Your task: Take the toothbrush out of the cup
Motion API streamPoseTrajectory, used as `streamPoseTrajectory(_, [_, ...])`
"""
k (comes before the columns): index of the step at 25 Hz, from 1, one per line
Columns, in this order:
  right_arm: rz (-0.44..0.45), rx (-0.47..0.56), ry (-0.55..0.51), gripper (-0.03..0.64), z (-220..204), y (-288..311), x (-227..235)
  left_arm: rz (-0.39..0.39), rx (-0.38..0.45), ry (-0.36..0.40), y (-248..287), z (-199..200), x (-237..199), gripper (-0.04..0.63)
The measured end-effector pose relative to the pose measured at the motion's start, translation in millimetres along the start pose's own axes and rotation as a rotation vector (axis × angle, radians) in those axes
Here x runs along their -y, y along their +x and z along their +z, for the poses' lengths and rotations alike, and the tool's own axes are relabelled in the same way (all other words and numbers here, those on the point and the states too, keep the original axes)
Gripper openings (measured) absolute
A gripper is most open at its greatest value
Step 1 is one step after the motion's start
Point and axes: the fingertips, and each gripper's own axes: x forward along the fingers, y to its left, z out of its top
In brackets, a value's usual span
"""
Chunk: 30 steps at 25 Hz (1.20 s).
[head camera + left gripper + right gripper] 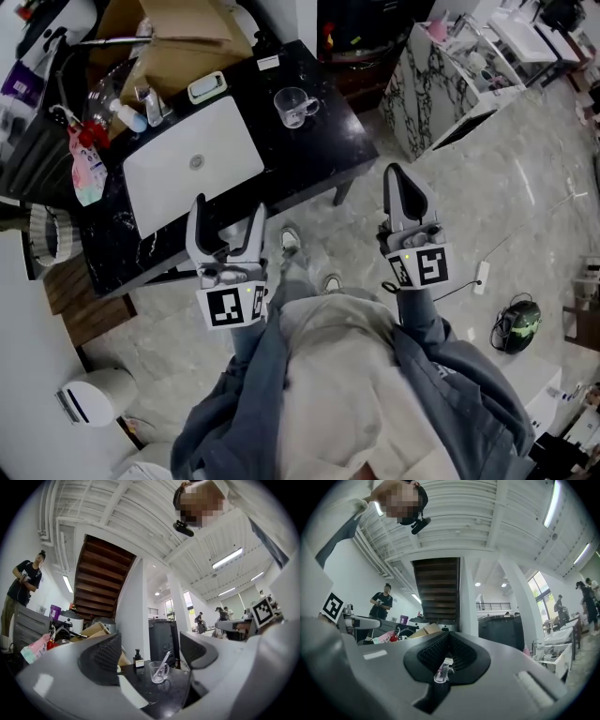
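Note:
A clear glass cup [296, 106] stands on the black counter [319, 155], right of the white sink [192, 164]. In the left gripper view the cup [158, 672] holds a pale toothbrush [164, 662] that leans to the right. My left gripper [229, 208] is open and empty at the counter's near edge, well short of the cup; its jaws [150, 649] frame the cup from a distance. My right gripper [397, 173] is shut with nothing in it, off the counter's right side over the floor. Through its closed jaws [448, 635] only a sliver of the cup [440, 672] shows.
A faucet [150, 103], a soap dish [207, 86], a pink tube [86, 169] and a cardboard box [178, 42] crowd the counter's back left. A small dark pump bottle [137, 658] stands behind the cup. A marble-patterned cabinet [441, 84] is to the right. A person [23, 588] stands far left.

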Motion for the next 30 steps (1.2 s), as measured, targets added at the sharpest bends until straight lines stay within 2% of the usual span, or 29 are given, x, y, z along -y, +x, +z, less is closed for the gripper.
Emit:
streamPoseTrajectory(13, [-0.077, -0.036, -0.023, 0.005, -33, 113, 12, -0.153, -0.017, -0.023, 107, -37, -41, 0.419])
streamPoseTrajectory(18, [-0.095, -0.039, -0.033, 0.005, -40, 146, 11, -0.239, -0.037, -0.050, 139, -42, -43, 0.418])
streamPoseTrajectory(24, [-0.095, -0.053, -0.025, 0.005, -47, 159, 19, -0.254, -0.049, -0.067, 163, -50, -43, 0.418])
streamPoseTrajectory(30, [-0.076, -0.045, -0.008, 0.005, -49, 165, 47, -0.284, -0.053, -0.022, 181, -55, -15, 0.418])
